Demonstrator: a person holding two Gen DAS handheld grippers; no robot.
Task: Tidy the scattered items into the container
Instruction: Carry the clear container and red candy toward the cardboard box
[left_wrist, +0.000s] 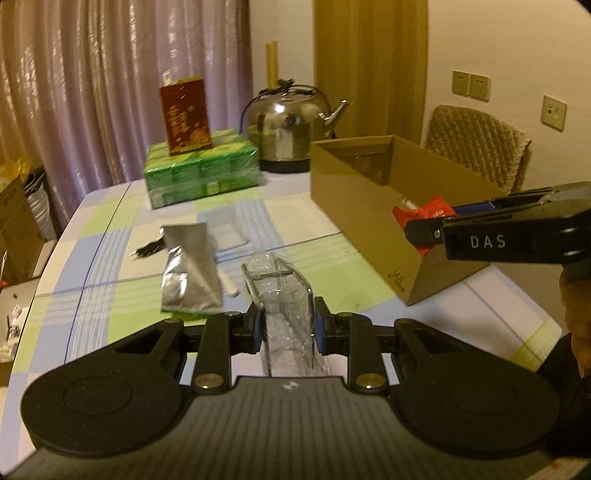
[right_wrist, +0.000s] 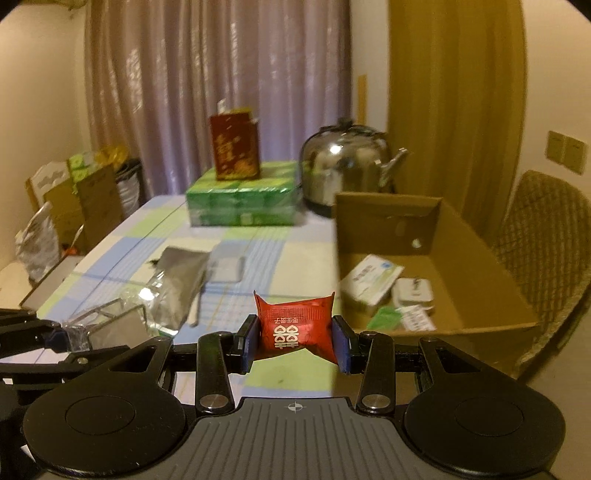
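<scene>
My left gripper (left_wrist: 288, 328) is shut on a clear plastic box (left_wrist: 284, 295) and holds it above the checked tablecloth. My right gripper (right_wrist: 295, 338) is shut on a red candy packet (right_wrist: 295, 326), just left of the open cardboard box (right_wrist: 480, 266). In the left wrist view the right gripper (left_wrist: 417, 230) holds the packet (left_wrist: 424, 210) at the cardboard box's (left_wrist: 354, 192) near wall. A silver foil pouch (left_wrist: 190, 266) and a small white stick (left_wrist: 229, 284) lie on the table. The box holds white packets (right_wrist: 369, 278) and a white case (right_wrist: 412, 291).
A green shrink-wrapped pack (left_wrist: 201, 168) with a red carton (left_wrist: 184, 114) on it and a steel kettle (left_wrist: 291, 125) stand at the table's far end. A wicker chair (right_wrist: 543, 236) is behind the cardboard box. A flat white pad (right_wrist: 227, 269) lies mid-table.
</scene>
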